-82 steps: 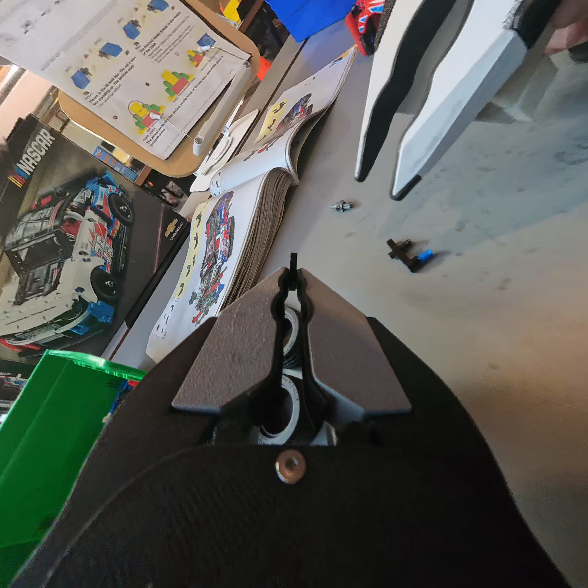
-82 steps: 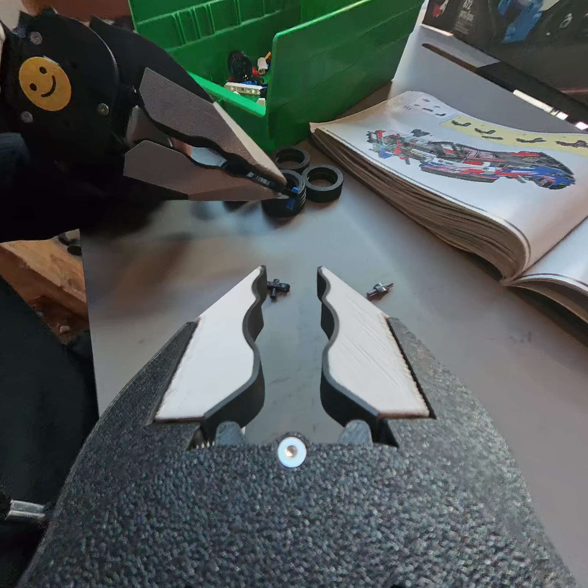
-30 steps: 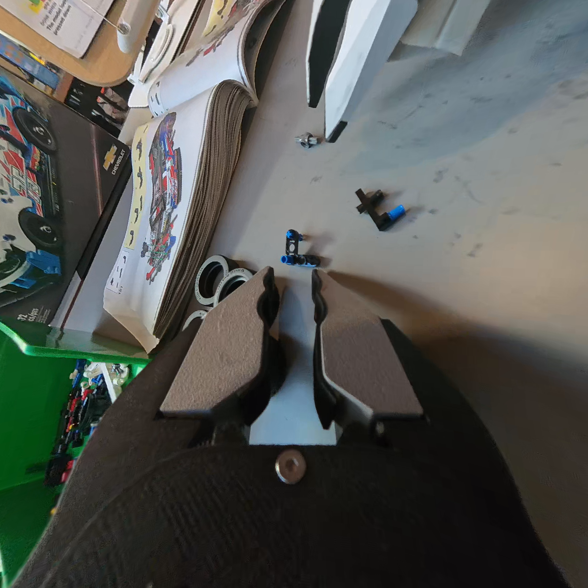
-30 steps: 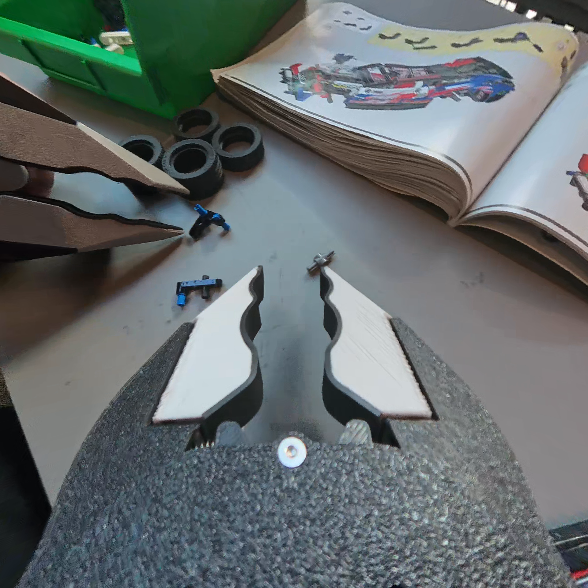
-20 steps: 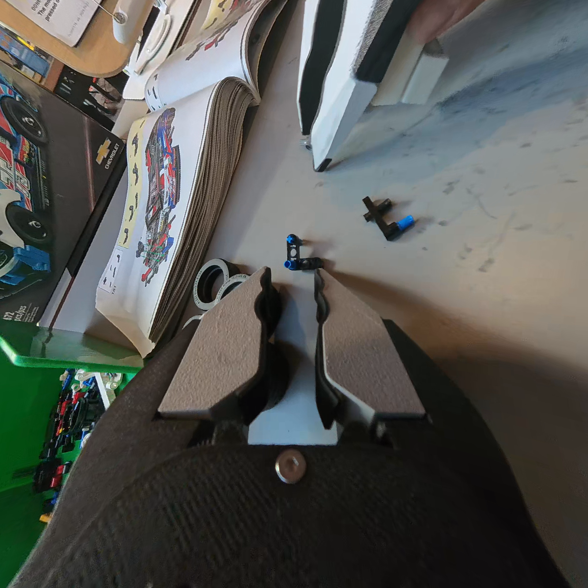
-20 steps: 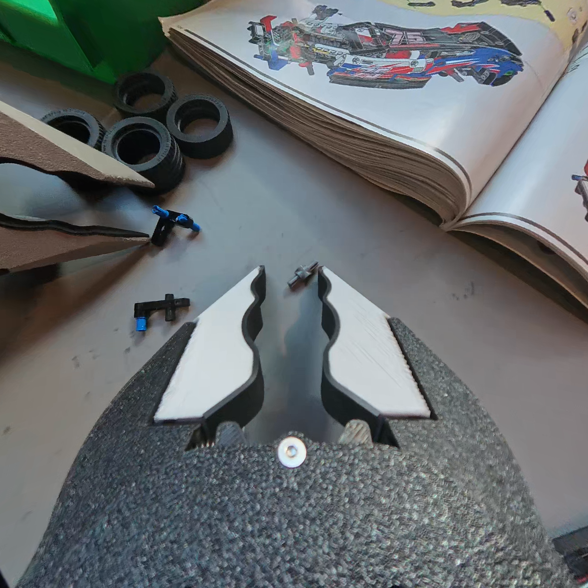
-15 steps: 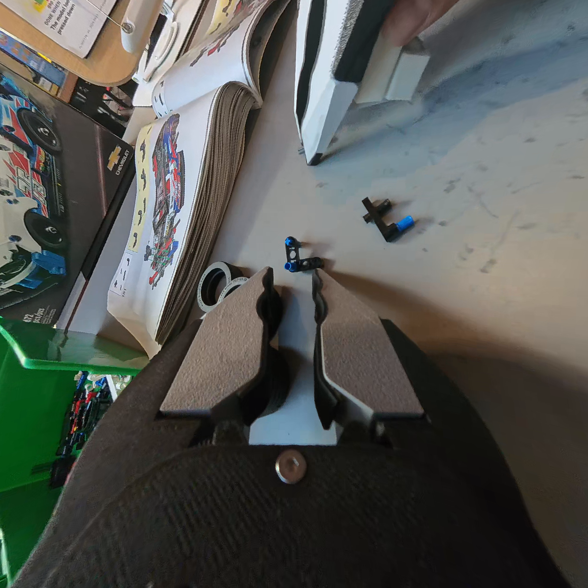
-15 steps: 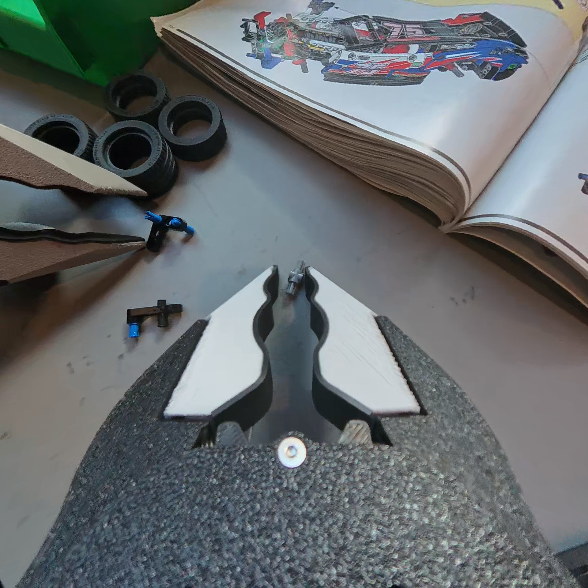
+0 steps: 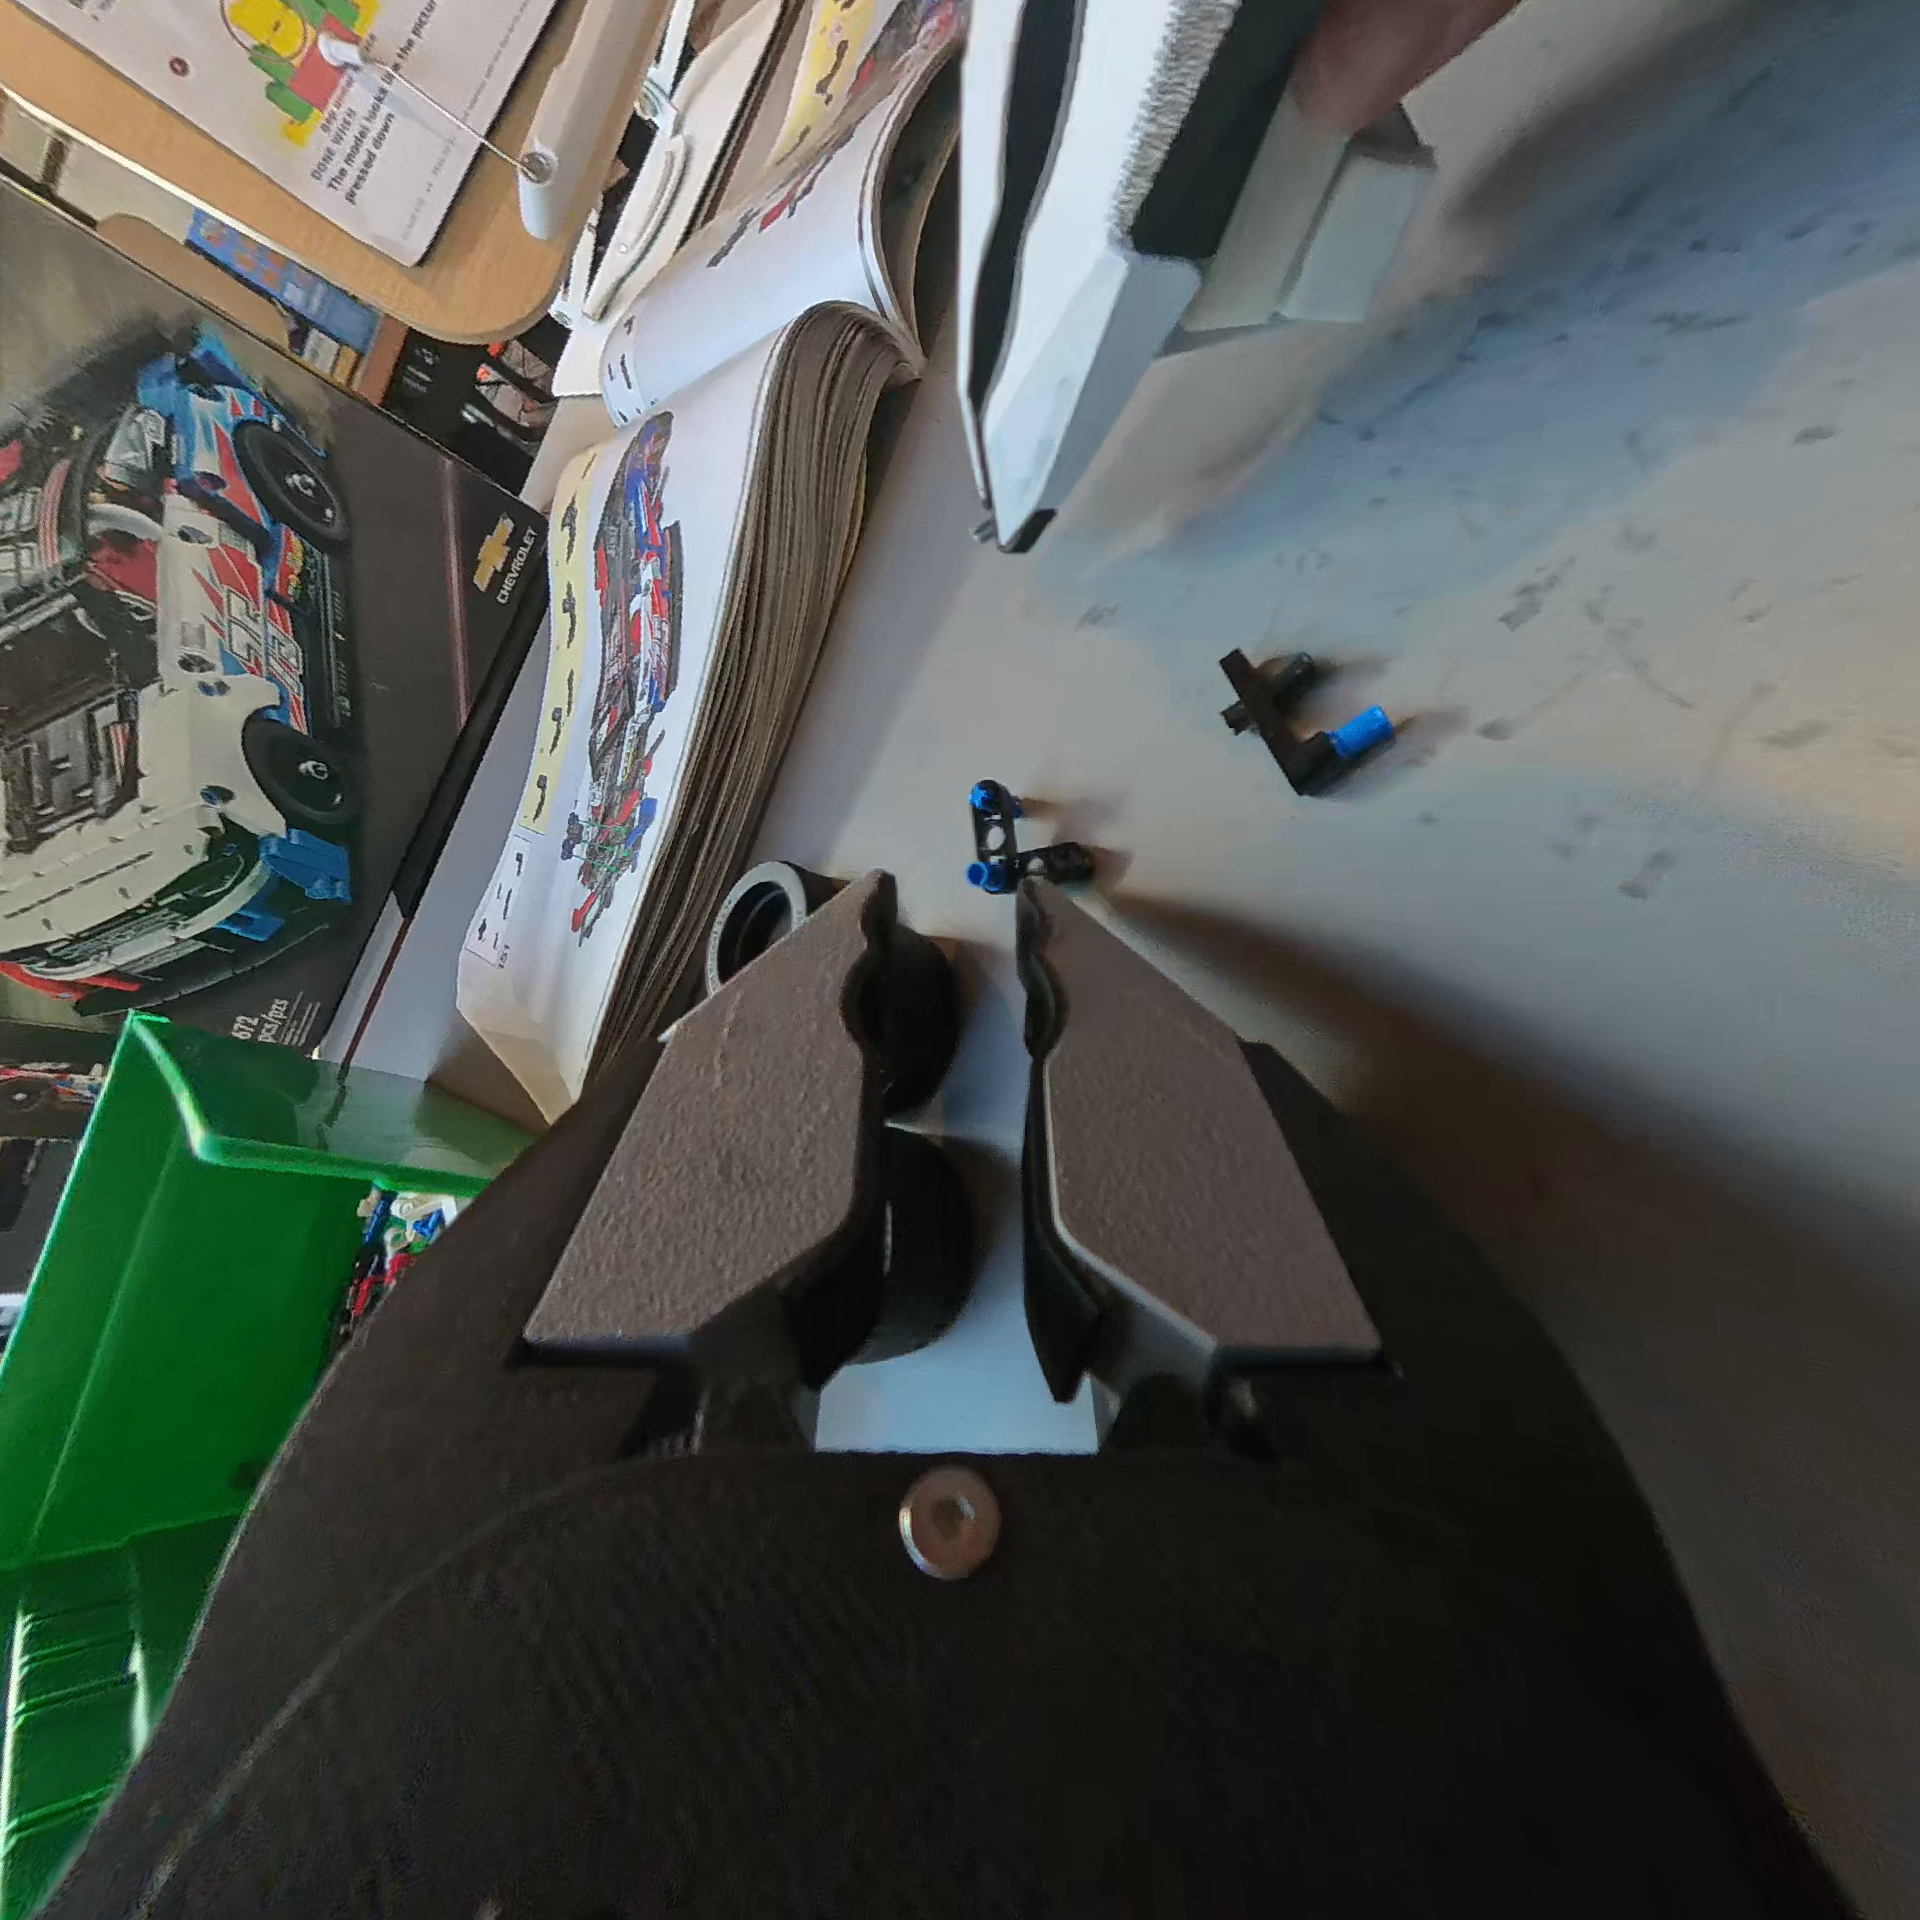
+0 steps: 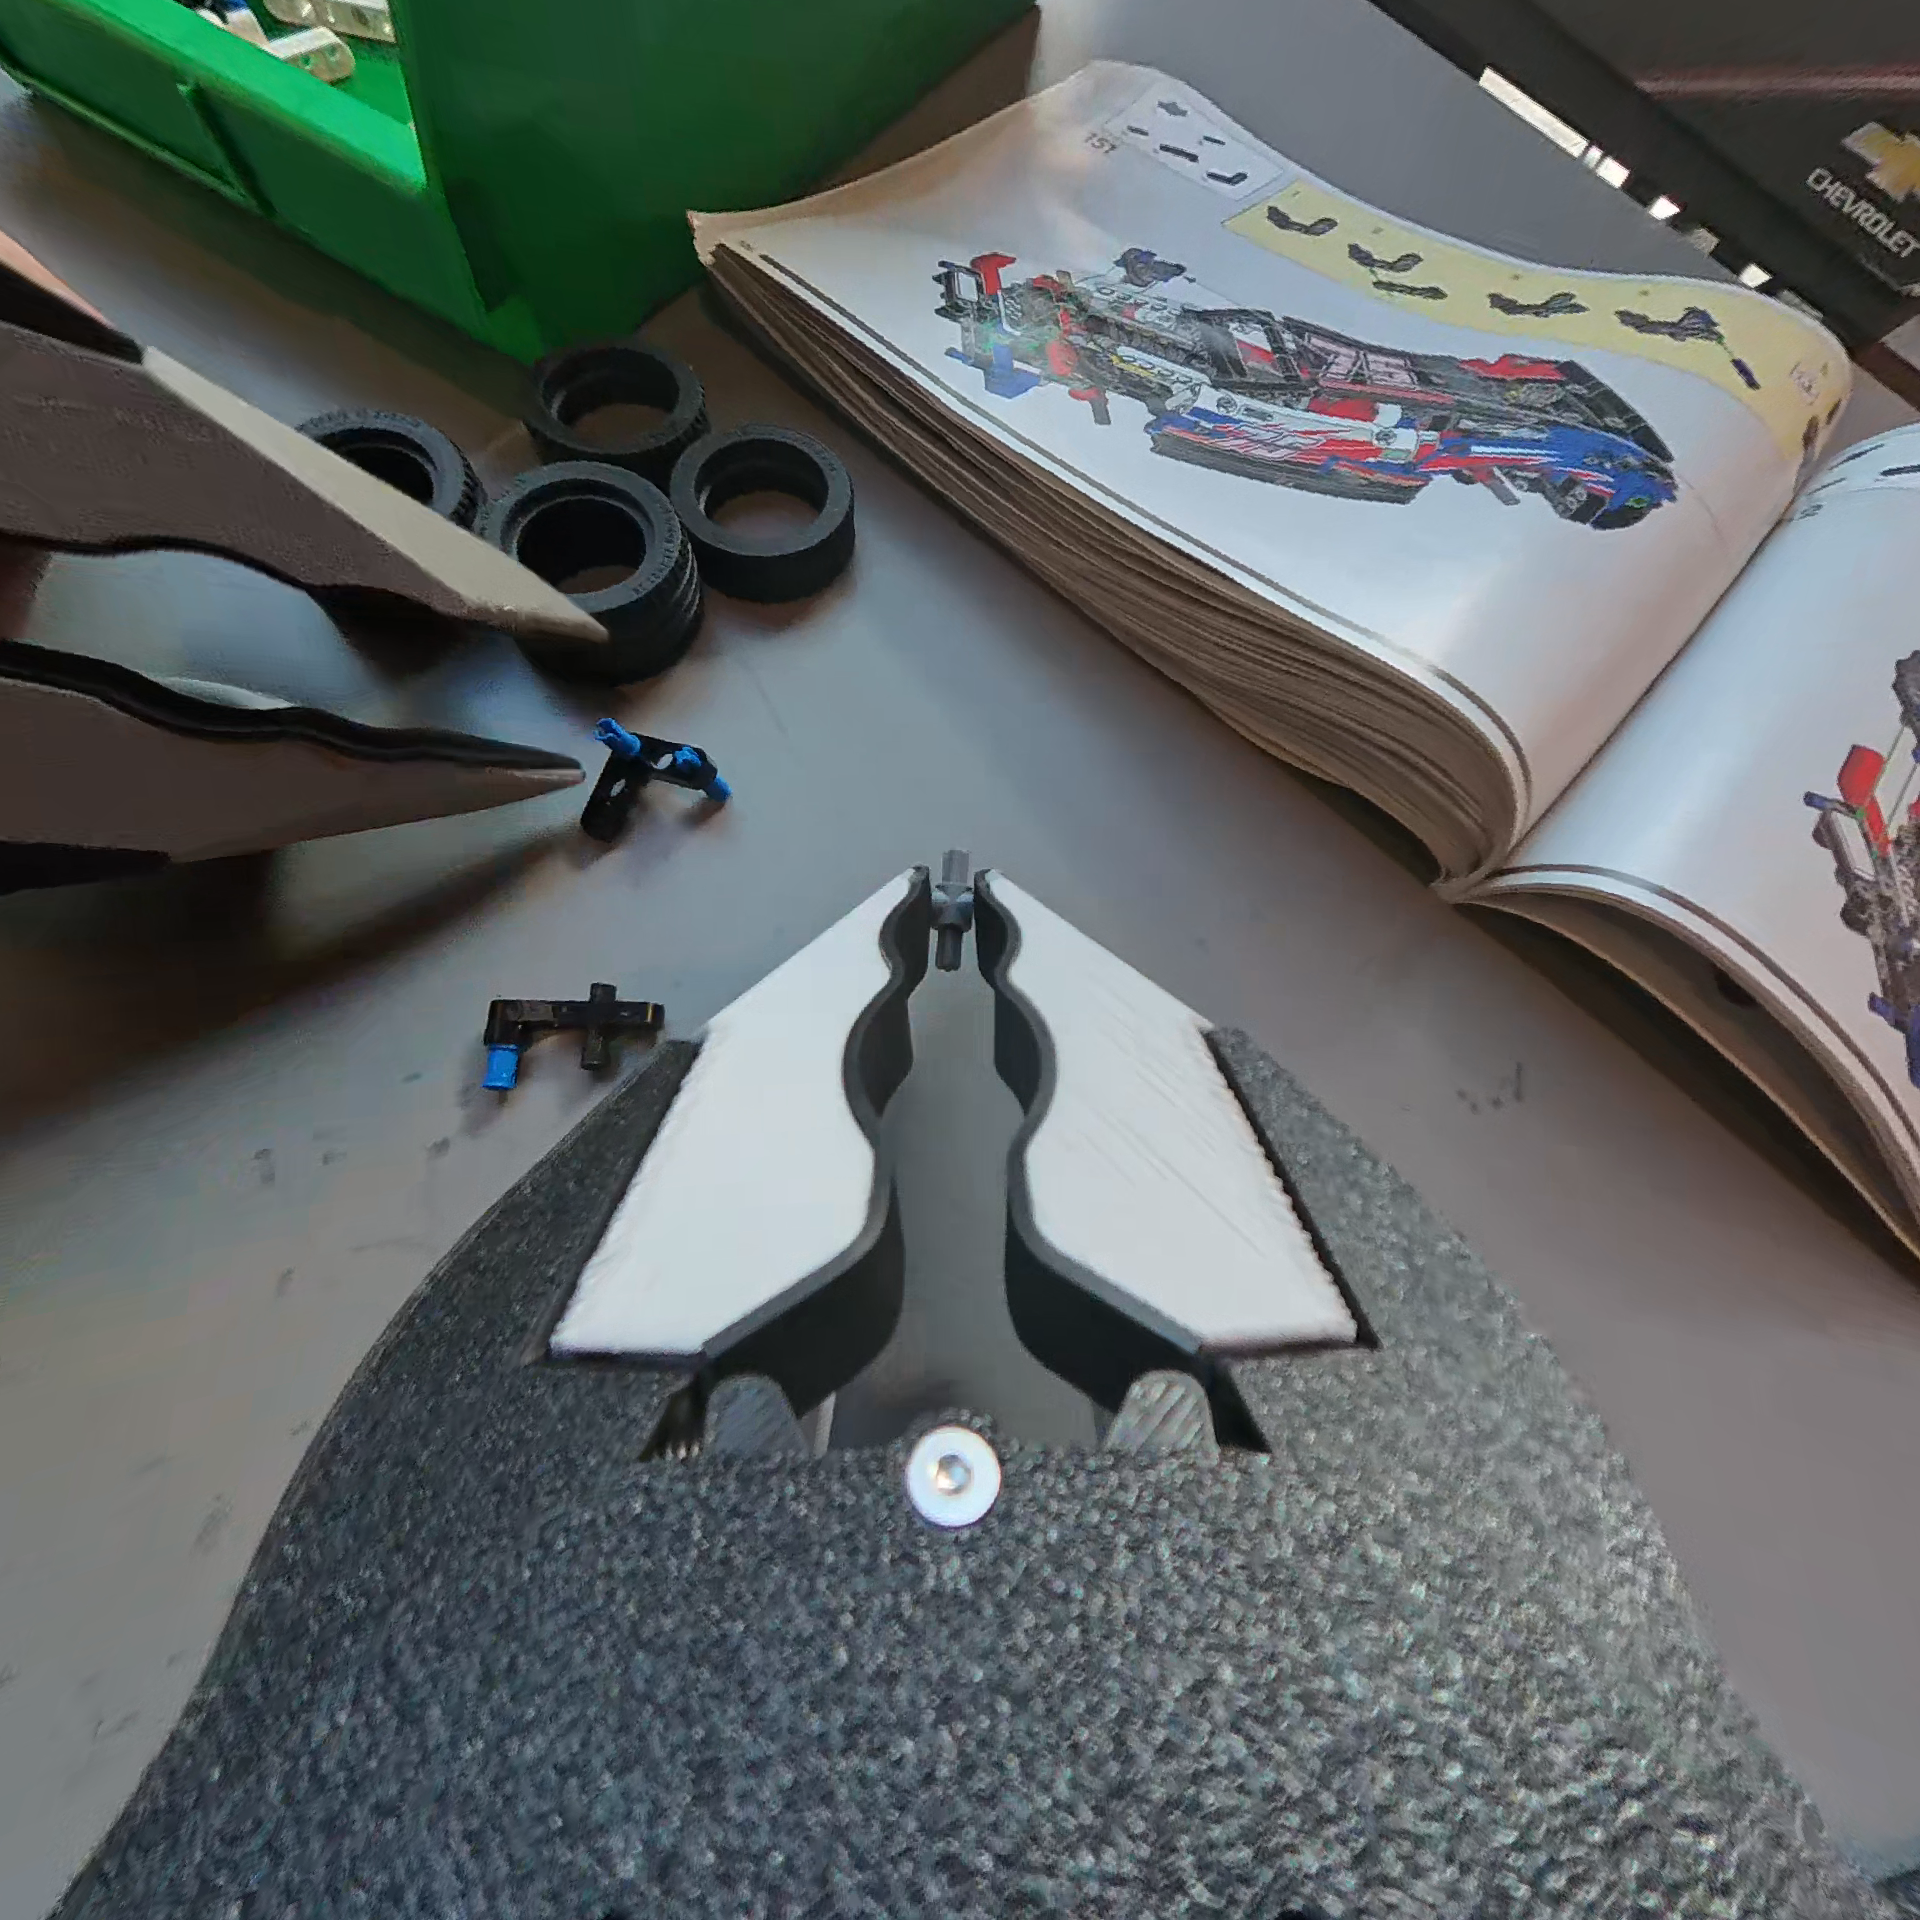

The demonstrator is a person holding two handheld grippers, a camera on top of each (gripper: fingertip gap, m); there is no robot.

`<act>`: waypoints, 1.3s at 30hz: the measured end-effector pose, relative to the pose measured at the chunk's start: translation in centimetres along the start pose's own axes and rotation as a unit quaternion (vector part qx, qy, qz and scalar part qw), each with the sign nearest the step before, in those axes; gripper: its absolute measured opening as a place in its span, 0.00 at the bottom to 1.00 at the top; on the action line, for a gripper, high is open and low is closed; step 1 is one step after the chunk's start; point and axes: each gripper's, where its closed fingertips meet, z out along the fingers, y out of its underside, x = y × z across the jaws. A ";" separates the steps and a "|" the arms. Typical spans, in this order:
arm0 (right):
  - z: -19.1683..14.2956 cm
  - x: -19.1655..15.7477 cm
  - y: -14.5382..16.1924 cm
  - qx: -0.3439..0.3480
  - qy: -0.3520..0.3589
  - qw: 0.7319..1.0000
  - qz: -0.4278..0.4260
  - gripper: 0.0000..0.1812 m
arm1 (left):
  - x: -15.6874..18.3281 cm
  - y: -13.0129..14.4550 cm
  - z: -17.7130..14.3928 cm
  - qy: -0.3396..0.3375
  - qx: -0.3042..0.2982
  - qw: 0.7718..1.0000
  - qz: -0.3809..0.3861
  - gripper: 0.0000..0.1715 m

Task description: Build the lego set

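Note:
My right gripper (image 10: 949,883) is shut on a small grey pin (image 10: 951,902), pinched between its white fingertips at or just above the grey table. It also shows in the left wrist view (image 9: 1003,535). My left gripper (image 9: 956,888) is open and empty, with its tips just short of a black connector with blue pins (image 9: 1003,842). The same connector (image 10: 649,779) lies right of the left gripper (image 10: 587,701) in the right wrist view. A second black piece with one blue pin (image 10: 571,1018) lies loose on the table, also in the left wrist view (image 9: 1294,722).
Several black tyres (image 10: 603,540) sit by a green parts bin (image 10: 520,156). An open instruction book (image 10: 1299,416) lies along the table's far side. The set's box (image 9: 208,623) stands beyond it. A clipboard with a sheet (image 9: 312,125) is further back. The left gripper's tips are roughly 8 cm from the right gripper's.
My left gripper has let go of the black connector with blue pins, which now lies on the table. My right gripper has moved onto the grey pin and shut on it.

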 end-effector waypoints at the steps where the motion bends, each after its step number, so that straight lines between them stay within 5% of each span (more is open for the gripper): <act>1: 0.0 -0.2 0.0 0.000 -0.005 1.000 -0.003 0.04 | -0.1 0.0 0.0 0.001 0.001 1.000 -0.007 0.12; 15: -3.2 2.2 3.1 -0.010 -0.020 0.999 -0.029 0.04 | 0.8 -0.7 -1.2 0.005 0.017 1.000 -0.011 0.08; 20: -4.6 2.1 3.1 0.020 -0.036 0.998 -0.047 0.04 | 1.9 -0.1 -1.4 0.057 -0.026 0.994 -0.089 0.17; 25: -3.9 2.3 4.2 -0.022 -0.022 0.998 -0.059 0.05 | 1.2 0.3 -0.2 0.090 -0.056 0.976 -0.190 0.21; 31: -4.3 2.3 3.7 -0.004 -0.020 0.998 -0.057 0.14 | 1.3 0.0 0.3 0.116 -0.050 0.974 -0.188 0.20; 39: -5.1 -2.4 1.6 0.053 -0.094 0.983 -0.146 0.14 | 1.5 0.2 -0.3 0.132 -0.035 0.976 -0.168 0.19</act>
